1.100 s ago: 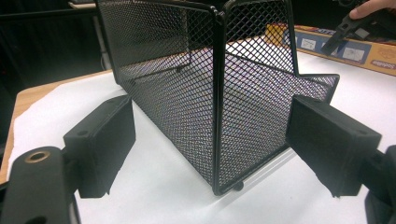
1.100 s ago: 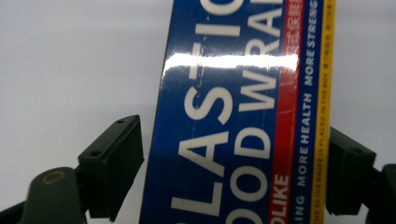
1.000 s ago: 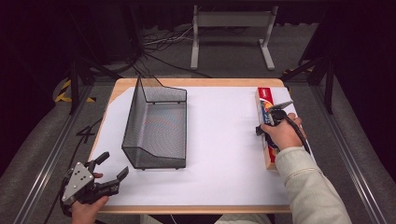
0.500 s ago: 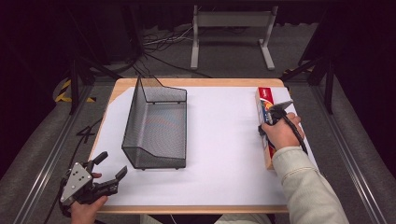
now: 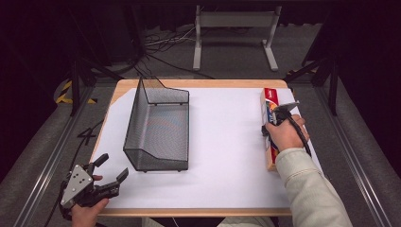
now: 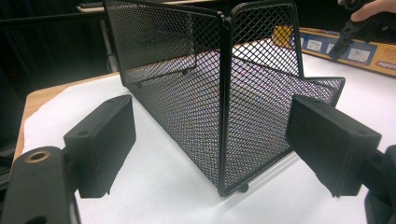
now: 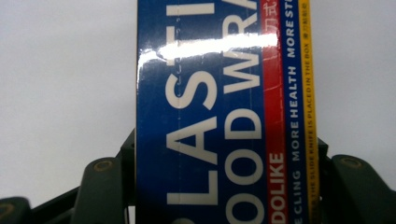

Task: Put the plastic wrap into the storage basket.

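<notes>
While the left tool (image 5: 109, 169) hangs released at the counter's near corner, its two black pads spread wide and holding nothing, the work in hand belongs to the right tool (image 5: 279, 115), which sits on the long box of plastic food wrap (image 5: 269, 101). From that right tool's own camera, the box (image 7: 224, 112) runs straight ahead between the two jaws, which stand close against its two long sides, so I judge the tool clenched on it or just closing; the contact itself is hidden under the box. The box lies flat on the white sheet (image 5: 227, 142) that covers the counter (image 5: 227, 83), along the edge beside the right hand (image 5: 283, 135), its long axis pointing away from the person and so in line with the tool's reach. That alignment is what the coming move depends on: the jaws span the box's narrow width, so it can be lifted without turning first. Farther off, across the tool's left, the black mesh tray (image 5: 158, 125) stands well apart from the box, its long axis parallel to it. In the left gripper view the tray's near corner (image 6: 224, 93) rises just ahead, between the open pads, so the left tool is nearer the tray and the right nearer the box.
</notes>
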Motion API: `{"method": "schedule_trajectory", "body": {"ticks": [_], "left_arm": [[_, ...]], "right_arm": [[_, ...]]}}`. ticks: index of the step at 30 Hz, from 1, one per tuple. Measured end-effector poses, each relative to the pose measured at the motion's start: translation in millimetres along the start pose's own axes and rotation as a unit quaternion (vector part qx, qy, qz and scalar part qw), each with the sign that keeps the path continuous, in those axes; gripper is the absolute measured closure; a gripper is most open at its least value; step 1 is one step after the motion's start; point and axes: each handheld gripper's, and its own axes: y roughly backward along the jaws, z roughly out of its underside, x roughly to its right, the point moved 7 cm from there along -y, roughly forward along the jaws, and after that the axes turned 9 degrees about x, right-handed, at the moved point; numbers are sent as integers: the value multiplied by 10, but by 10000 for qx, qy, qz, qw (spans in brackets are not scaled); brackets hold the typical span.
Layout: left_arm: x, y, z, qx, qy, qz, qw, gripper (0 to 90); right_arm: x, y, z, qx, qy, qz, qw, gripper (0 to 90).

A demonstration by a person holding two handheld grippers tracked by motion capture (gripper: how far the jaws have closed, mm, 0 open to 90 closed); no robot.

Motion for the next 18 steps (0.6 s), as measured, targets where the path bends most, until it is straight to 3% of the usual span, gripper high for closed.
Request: {"method": "schedule_trajectory", "body": {"ticks": [4, 13, 18], "left_arm": [[0, -1, 3, -2, 3, -3, 10000, 170], [-1, -3, 3, -2, 11, -8, 10000, 171], [-3, -5, 5, -5, 16, -10, 10000, 171]], "right_arm": [[25, 47, -30, -28, -57, -46, 10000, 404], [42, 258, -165, 344, 142, -266, 9990, 404], [42, 408, -236, 403, 163, -312, 9986, 404]]}}
